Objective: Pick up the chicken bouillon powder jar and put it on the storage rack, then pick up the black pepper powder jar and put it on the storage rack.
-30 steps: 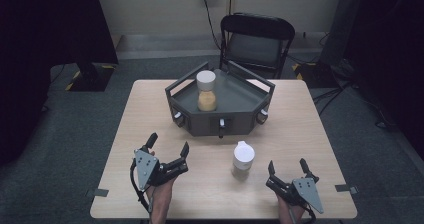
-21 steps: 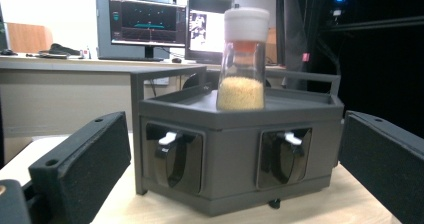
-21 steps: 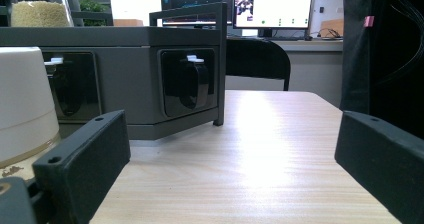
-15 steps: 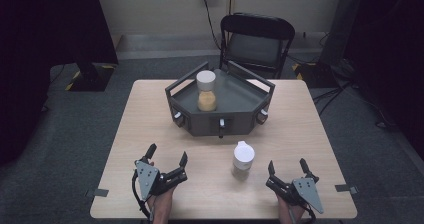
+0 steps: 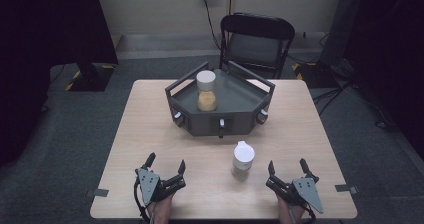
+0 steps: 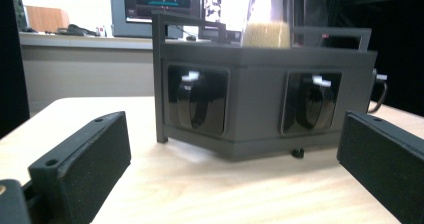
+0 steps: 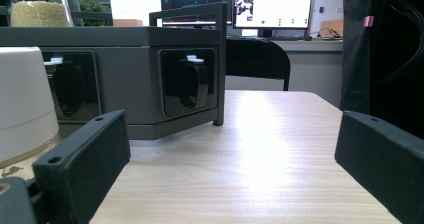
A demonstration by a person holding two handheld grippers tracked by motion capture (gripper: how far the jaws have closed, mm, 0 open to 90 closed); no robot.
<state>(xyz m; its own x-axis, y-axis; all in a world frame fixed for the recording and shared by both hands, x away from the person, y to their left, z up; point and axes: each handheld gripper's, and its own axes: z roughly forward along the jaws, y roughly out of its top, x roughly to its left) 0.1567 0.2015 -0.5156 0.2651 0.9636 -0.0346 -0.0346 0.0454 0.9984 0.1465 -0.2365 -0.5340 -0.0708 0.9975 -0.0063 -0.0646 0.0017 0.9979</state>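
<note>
High view: one jar point(image 5: 206, 90) is seen on the tray point(image 5: 235, 96), another point(image 5: 243, 160) untouched at lower centre of the tabletop point(image 5: 150, 119); left hand-held gripper point(image 5: 165, 164) and right hand-held gripper point(image 5: 287, 166) are held spread, empty.

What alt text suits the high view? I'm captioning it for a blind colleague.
Two hand-held grippers, left and right, rest with jaws open at the near edge of a wooden table. A white-lidded jar stands between them; beyond it a dark grey tray holds a second jar.

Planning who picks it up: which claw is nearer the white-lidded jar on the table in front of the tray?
Right. The right claw sits just beside the jar, toward the table's near right edge; the left claw is farther off on the jar's other side.
</note>
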